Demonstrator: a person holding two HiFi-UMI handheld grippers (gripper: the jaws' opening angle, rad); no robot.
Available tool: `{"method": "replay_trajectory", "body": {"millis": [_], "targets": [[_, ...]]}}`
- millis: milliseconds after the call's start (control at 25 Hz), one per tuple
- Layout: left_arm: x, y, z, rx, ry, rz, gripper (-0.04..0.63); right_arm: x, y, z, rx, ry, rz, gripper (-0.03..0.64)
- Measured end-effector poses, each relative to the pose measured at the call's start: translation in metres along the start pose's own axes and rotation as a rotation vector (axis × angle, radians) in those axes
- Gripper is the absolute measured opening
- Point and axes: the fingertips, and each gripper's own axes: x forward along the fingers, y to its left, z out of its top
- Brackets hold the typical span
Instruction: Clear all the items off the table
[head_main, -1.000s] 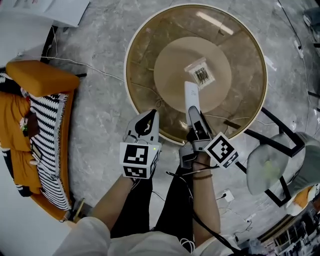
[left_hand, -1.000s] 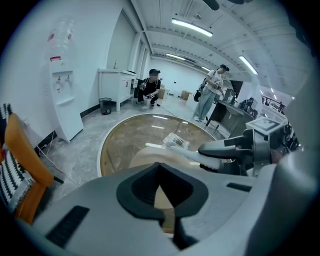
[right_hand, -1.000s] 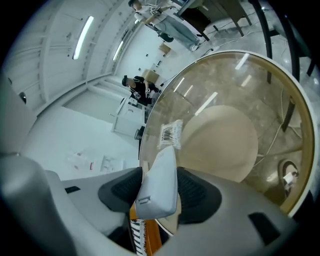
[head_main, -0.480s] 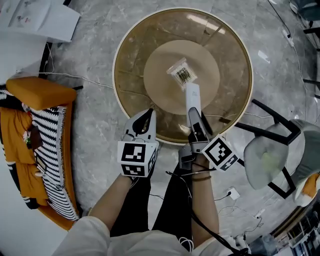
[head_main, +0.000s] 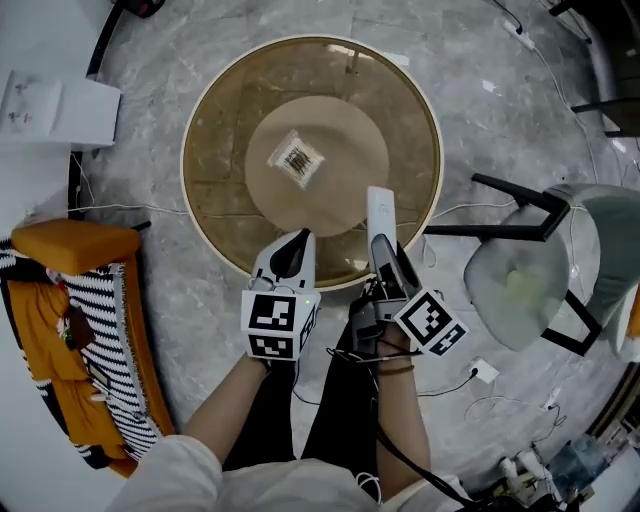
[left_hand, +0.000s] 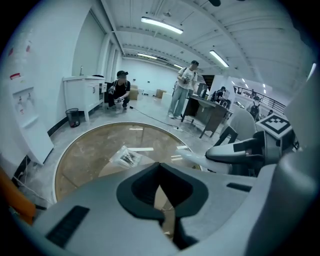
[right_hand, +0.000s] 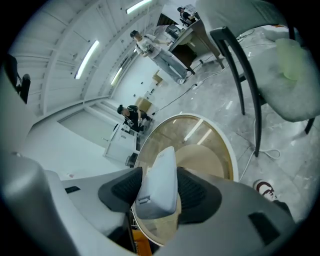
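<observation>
A round glass table (head_main: 205, 110) with a beige centre disc bears a clear plastic packet (head_main: 297, 158) of dark small parts, also seen as the packet (left_hand: 126, 157) in the left gripper view. My right gripper (head_main: 386, 256) is shut on a long white remote-like device (head_main: 381, 218), which sticks out over the table's near rim. The device (right_hand: 159, 182) fills the gap between the pads. My left gripper (head_main: 290, 256) hovers at the near rim, shut and holding nothing. From the left gripper view, its tips (left_hand: 161, 212) meet.
A grey chair (head_main: 530, 275) with black legs stands to the right. An orange seat with a striped blanket (head_main: 85, 300) lies at the left, a white box (head_main: 60, 110) beyond it. Cables run over the marble floor. People stand far off in the left gripper view.
Both grippers have shifted rightward along the table's near edge, the white device still held. The packet now lies well to the left of the device instead of just past its tip.
</observation>
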Motion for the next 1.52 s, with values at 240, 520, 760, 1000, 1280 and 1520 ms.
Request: {"method": "replay_trajectory", "body": {"millis": [240,520,760,1000,1280,1520], "targets": [[0.018,-0.056,0.005,0.074,0.018,-0.082,0.003,-0.041,-0.033,0.028,0.071,-0.095,-0.025,0.236],[0.033,-0.115,-0.001,0.145,0.044,-0.156,0.003,-0.085,-0.073,0.053,0.13,-0.181,-0.058,0.236],[0.041,-0.167,-0.006,0.205,0.074,-0.223,0.003,-0.132,-0.108,0.076,0.179,-0.265,-0.105,0.236],[0.057,-0.224,-0.008,0.246,0.093,-0.295,0.003,-0.182,-0.145,0.096,0.24,-0.354,-0.156,0.236],[0.072,-0.299,-0.011,0.325,0.114,-0.402,0.003,-0.239,-0.185,0.118,0.299,-0.455,-0.215,0.236],[0.082,-0.349,-0.022,0.389,0.146,-0.472,0.003,-0.281,-0.213,0.123,0.346,-0.522,-0.261,0.236]]}}
